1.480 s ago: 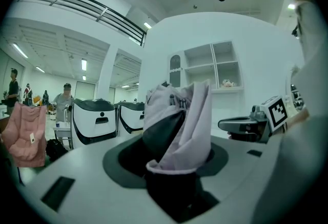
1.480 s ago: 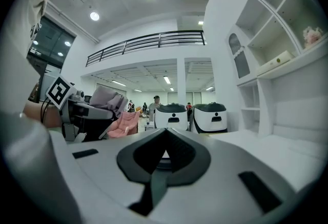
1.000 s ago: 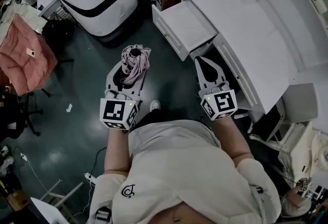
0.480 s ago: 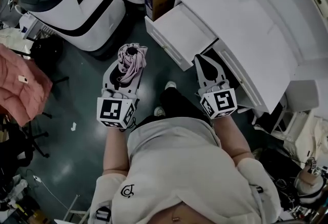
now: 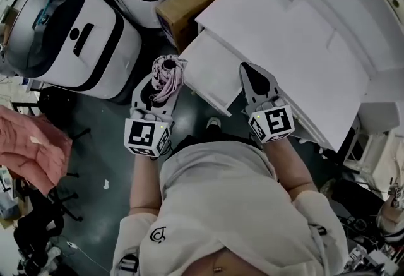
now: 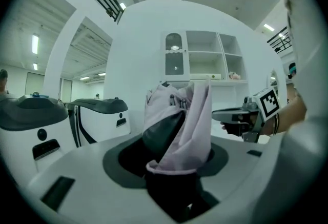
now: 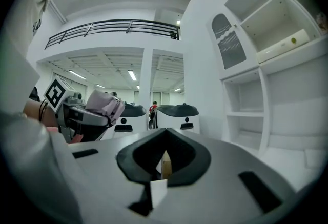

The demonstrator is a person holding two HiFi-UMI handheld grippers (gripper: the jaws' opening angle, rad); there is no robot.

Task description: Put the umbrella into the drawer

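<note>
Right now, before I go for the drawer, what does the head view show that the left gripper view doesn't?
Only the head view: the open drawer just ahead of both tongs, and a cardboard box beyond it.
Only the left gripper view: the arched cabinet door on the shelf unit.
Both: the folded pale pink umbrella clamped in the left tongs, the right tongs closed with nothing in them, and the white machines.
</note>
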